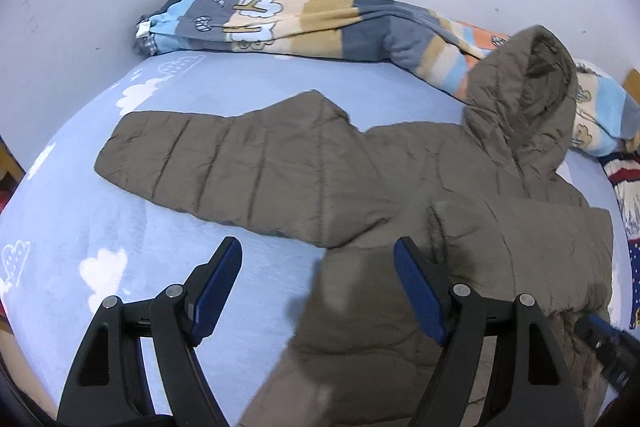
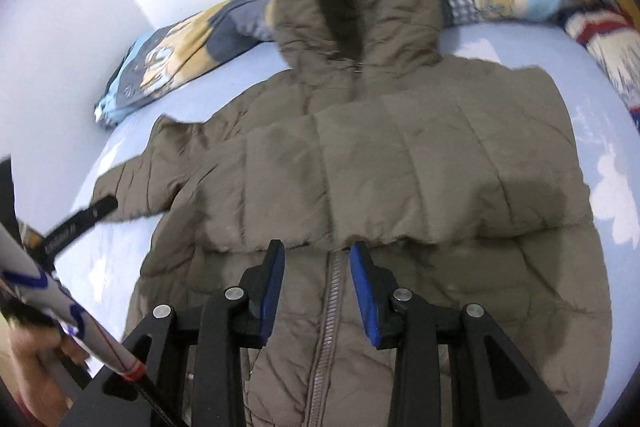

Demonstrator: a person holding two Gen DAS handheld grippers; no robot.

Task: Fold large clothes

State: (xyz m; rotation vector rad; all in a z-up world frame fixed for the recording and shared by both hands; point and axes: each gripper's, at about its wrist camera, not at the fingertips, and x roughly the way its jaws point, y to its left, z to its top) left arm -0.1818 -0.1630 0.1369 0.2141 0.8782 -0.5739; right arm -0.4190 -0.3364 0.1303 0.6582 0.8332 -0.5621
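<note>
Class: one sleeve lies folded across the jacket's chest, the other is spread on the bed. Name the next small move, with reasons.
Probably the left gripper, open and empty, should go to the outstretched sleeve near its cuff, because that sleeve lies flat on the blue sheet, unfolded.

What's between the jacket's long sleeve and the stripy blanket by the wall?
Nothing: the left wrist view shows only bare blue bedsheet between the sleeve and the blanket.

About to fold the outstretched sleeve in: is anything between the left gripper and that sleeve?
Nothing visible. The left gripper hovers open over bare blue sheet, and the sleeve of the jacket lies flat just beyond it. The striped blanket lies further back by the wall.
</note>
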